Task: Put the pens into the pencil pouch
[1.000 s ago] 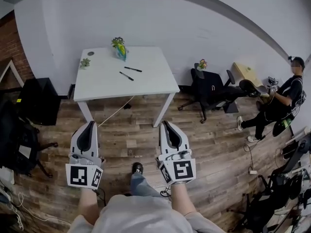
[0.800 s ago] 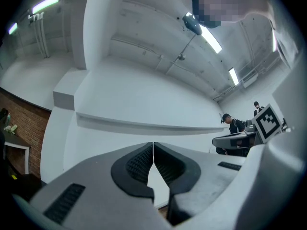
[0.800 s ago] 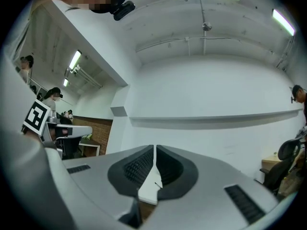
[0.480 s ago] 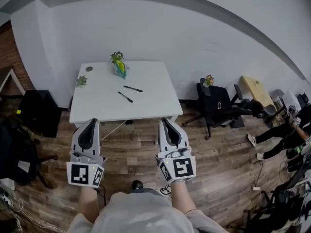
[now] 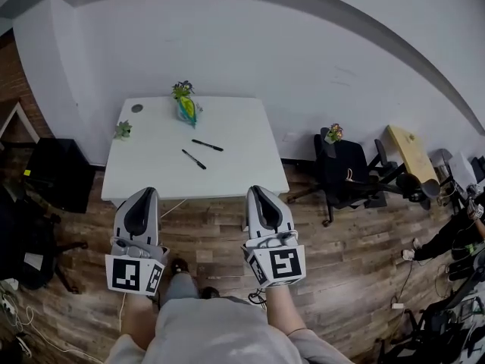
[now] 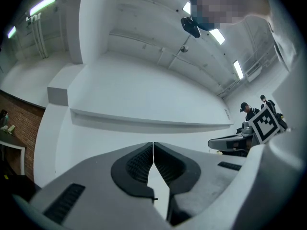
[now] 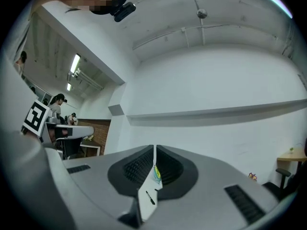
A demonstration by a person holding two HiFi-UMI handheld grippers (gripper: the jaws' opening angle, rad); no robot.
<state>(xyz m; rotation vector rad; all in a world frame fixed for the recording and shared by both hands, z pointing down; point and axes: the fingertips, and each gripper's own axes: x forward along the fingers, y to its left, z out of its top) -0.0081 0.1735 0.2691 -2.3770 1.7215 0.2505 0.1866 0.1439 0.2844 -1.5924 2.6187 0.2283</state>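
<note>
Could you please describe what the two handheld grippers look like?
The left gripper and right gripper are light grey shells tapering to a rounded tip, each with a dark oval recess on top. Each carries a white cube with black square markers. The pads are black and ribbed. The person wears a light grey top.

The head view looks steeply down from above the person. It takes in the left gripper [image 5: 143, 192] and the right gripper [image 5: 261, 189] over the wooden floor [image 5: 212, 233]. The white worktop [image 5: 235, 165] stands ahead by the wall [image 5: 265, 59], well apart from them. Each gripper view sits close behind its own jaws, facing slightly upward at that wall and the ceiling [image 6: 144, 13]. The right gripper view shares a sliver of worktop [image 7: 145, 200], seen through its jaw gap.
</note>
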